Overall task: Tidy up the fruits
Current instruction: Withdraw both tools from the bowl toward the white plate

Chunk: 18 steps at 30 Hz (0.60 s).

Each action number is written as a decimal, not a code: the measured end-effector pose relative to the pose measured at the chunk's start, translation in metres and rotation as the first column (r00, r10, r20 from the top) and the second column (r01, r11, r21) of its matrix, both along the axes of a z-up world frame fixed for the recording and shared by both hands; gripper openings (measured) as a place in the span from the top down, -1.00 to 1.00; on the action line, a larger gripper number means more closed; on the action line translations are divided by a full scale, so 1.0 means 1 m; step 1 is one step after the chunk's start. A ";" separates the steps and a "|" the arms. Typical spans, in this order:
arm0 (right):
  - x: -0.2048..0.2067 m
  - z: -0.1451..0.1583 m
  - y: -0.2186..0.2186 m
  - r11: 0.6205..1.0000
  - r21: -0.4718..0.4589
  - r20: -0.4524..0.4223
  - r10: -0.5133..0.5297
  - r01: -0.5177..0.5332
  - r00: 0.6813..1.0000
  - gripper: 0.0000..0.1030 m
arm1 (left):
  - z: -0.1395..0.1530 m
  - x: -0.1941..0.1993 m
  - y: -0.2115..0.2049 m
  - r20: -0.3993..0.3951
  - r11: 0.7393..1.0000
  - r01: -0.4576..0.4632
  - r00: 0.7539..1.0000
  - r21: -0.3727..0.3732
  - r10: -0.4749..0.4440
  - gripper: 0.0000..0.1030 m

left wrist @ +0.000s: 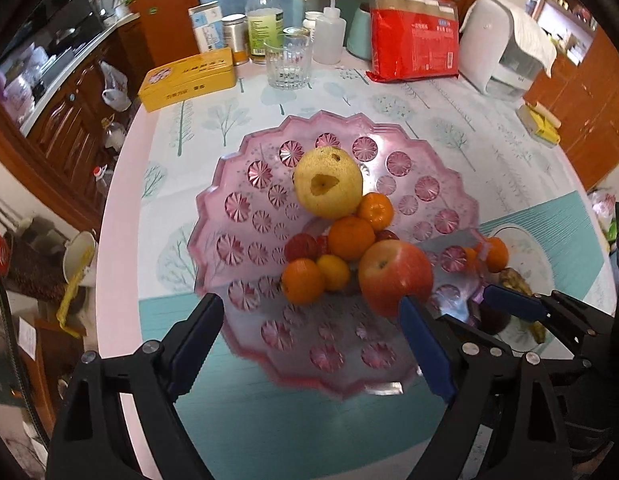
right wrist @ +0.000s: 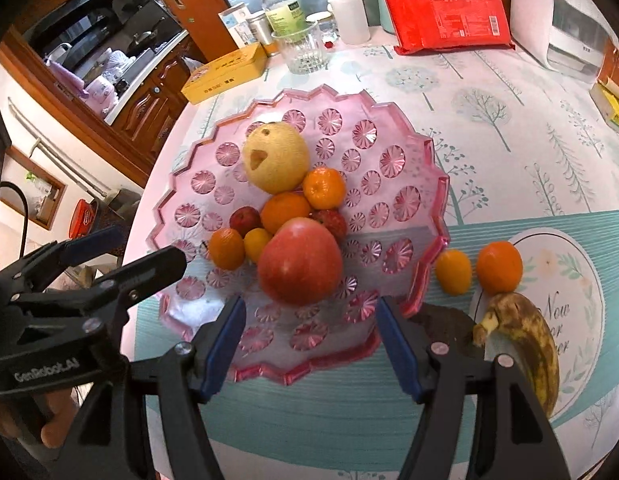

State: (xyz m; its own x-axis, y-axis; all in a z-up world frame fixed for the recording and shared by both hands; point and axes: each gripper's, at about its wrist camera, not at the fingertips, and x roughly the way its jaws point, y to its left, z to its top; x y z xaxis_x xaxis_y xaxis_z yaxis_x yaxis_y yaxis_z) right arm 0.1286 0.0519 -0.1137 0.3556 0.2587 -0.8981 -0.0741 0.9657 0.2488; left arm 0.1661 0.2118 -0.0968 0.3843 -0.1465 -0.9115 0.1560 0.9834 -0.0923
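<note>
A pink glass fruit plate [left wrist: 245,184] [right wrist: 389,128] holds a yellow pear [left wrist: 328,182] [right wrist: 275,157], a red apple [left wrist: 394,274] [right wrist: 300,261], several oranges [left wrist: 350,237] [right wrist: 284,211] and small red fruits [right wrist: 245,219]. On the table right of the plate lie a small yellow-orange fruit [right wrist: 453,272], an orange [right wrist: 499,267] [left wrist: 495,254] and a browned banana [right wrist: 533,348]. My left gripper [left wrist: 309,312] is open and empty over the plate's near rim. My right gripper [right wrist: 309,312] is open and empty just before the apple; it also shows in the left wrist view [left wrist: 521,300].
At the table's back stand a yellow tin [left wrist: 187,80], a drinking glass [left wrist: 288,65], bottles [left wrist: 264,20], a red package [left wrist: 413,28] and a white appliance [left wrist: 497,40]. A yellow item [left wrist: 539,124] lies at the right edge. The table's left edge drops off toward kitchen cabinets.
</note>
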 end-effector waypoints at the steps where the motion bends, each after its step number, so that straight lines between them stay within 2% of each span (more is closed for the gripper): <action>1: -0.003 0.002 0.000 1.000 -0.003 0.006 0.004 -0.004 1.000 -0.32 | 0.002 -0.005 0.002 -0.005 1.000 -0.010 1.000 -0.012 0.010 -0.71; 9: -0.028 0.021 -0.005 0.999 -0.049 0.051 0.020 -0.017 0.998 -0.32 | 0.011 -0.034 0.005 -0.003 0.997 -0.052 0.999 -0.061 0.052 -0.71; 18: -0.048 0.052 -0.050 0.994 -0.071 0.128 -0.068 0.077 0.989 -0.32 | 0.029 -0.067 -0.017 0.040 0.996 -0.029 0.999 -0.084 0.032 -0.71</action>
